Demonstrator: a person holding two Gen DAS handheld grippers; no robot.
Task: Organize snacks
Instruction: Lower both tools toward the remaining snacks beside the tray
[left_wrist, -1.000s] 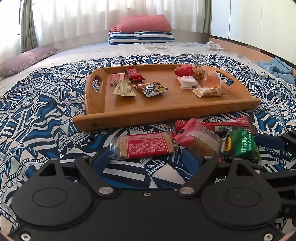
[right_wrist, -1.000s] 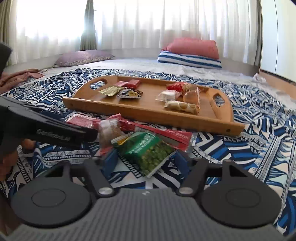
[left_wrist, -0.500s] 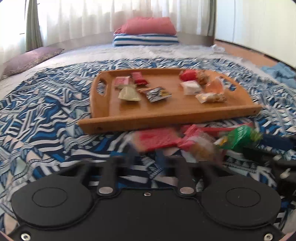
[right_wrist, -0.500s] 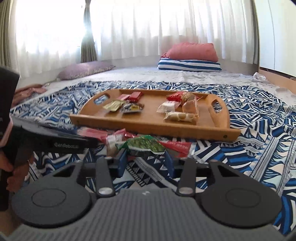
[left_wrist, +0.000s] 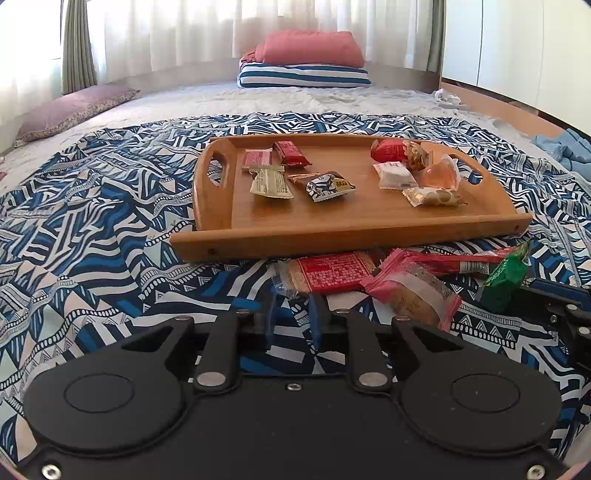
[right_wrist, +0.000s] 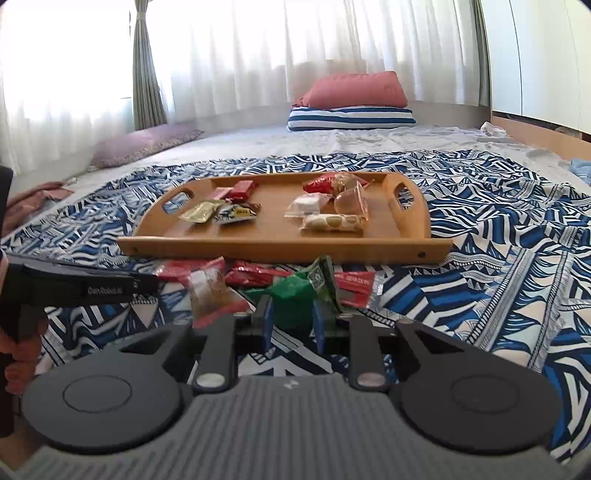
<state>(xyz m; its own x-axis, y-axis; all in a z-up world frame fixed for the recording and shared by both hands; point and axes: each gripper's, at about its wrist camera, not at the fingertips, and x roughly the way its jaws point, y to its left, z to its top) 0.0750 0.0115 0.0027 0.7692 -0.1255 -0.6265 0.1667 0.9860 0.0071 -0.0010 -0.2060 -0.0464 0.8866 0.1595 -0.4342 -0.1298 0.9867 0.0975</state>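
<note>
Left wrist view: left claw (left_wrist: 291, 314) low over the blue-and-white patterned bedspread (left_wrist: 92, 258), blue fingers drawn close together, pinching the clear end of the red-labelled biscuit bar in clear wrap (left_wrist: 327, 272). Just right of that, touching it, a pink-wrapped brown cake (left_wrist: 413, 291); behind both, a long red snack stick (left_wrist: 454, 258). Further right, a crumpled green snack packet (left_wrist: 504, 277) raised off the cloth at the tip of the right claw's black body. Beyond the pile, the oblong wooden tray with cut-out handles (left_wrist: 347, 229) resting on the bedspread, small wrapped snacks in two clusters on it, left and right.

Right wrist view: right claw (right_wrist: 293, 317) clenched on the green snack packet (right_wrist: 295, 295), the packet squeezed between the blue fingers and lifted clear of the bedspread (right_wrist: 498, 277). Left claw's dark body (right_wrist: 81, 286) reaching in from the left edge toward the pink-wrapped cake (right_wrist: 210, 291). Red wrappers (right_wrist: 255, 275) lying flat behind, near the front rim of the wooden tray (right_wrist: 280, 245). Further back, a red pillow on a striped one (right_wrist: 351, 103).
</note>
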